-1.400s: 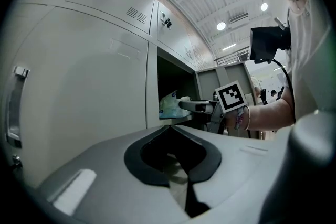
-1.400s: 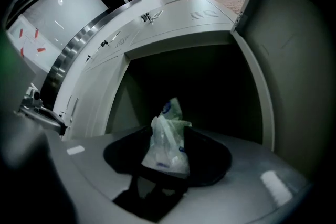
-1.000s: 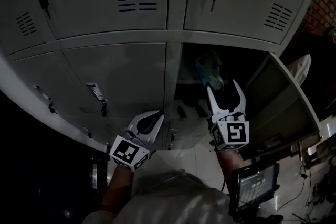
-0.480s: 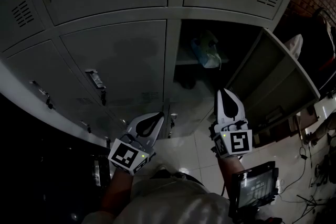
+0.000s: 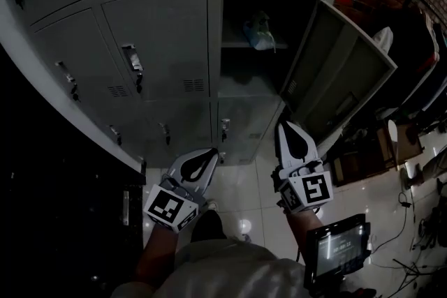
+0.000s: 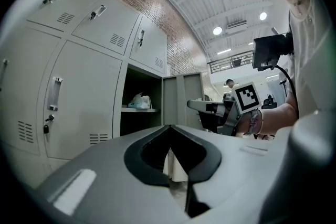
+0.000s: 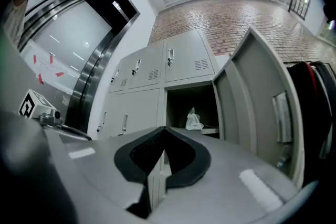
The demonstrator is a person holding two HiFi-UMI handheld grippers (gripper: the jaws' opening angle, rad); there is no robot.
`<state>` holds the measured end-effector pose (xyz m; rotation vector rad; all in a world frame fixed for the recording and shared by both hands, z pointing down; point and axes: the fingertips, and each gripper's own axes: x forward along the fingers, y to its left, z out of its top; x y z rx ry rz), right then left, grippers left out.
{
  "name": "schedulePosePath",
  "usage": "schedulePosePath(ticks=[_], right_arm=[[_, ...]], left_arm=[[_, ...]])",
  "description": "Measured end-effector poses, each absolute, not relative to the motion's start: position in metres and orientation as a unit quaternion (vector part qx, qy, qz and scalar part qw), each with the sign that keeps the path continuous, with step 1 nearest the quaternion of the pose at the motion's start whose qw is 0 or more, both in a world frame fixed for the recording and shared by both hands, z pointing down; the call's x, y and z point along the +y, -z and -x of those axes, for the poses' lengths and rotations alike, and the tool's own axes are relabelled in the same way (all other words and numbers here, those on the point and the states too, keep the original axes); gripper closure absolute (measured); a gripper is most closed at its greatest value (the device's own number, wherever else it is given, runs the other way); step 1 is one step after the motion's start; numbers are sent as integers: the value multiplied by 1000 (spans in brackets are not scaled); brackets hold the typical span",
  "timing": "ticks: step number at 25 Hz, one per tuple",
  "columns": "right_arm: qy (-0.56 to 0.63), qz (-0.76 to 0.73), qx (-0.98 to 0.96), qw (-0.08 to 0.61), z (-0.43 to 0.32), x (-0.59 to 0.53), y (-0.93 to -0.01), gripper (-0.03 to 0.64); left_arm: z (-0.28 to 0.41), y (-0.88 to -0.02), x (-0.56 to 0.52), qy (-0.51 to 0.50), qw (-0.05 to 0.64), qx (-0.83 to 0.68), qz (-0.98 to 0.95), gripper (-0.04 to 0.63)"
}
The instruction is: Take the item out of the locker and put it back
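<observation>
In the head view, a small pale crinkly plastic bag [image 5: 260,33] is sitting on the shelf [image 5: 236,45] inside the open grey metal locker [image 5: 215,24]. The bag is lying well ahead of and above the right hand-held gripper [image 5: 286,130]. The flat grey locker door [image 5: 335,73] is swinging wide just to that gripper's right. The left hand-held gripper [image 5: 208,155] is hanging low, and the bag is up ahead of it and off to its right. Both hand-held grippers are pointing toward the locker with their jaws pressing together, and they are holding nothing.

In the left gripper view, the left hand-held gripper [image 6: 169,129] is showing its two jaws meeting at the tip with nothing between them. The bag [image 6: 139,102] is resting far ahead, a bit to the left of the tip.

In the right gripper view, the right hand-held gripper [image 7: 164,131] is also pinching on nothing. The bag [image 7: 194,120] is waiting straight ahead and a little to the right, well apart from the tip.

The bag is looking light, soft and squashy, and probably slippery. I am guessing the best place to grab is the bunched-up top, where the plastic is gathering thick. A flat side would likely be sliding out of the jaws.
</observation>
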<state>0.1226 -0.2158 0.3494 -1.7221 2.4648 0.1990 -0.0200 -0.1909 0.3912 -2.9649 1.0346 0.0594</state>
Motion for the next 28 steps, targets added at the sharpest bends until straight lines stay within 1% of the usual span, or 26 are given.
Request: schedulePosePath(ticks=[7,12,19,28], right_arm=[[-46,538,841,29,-130,-89,-367,617],[-46,530,846,26,-136,-36,-368,617],[-56,539,839,46,-134,-6,-347,617],[-64,534,842,37,-107,19,-344,617]], left_arm=[[-5,-403,-68,-13,-13,342,940,595],[-7,-398,-21,-12,-7,354,935,595],[5,-386,1,-15,-3,363,932,595],[23,-373,11,-12,4,356,934,595]])
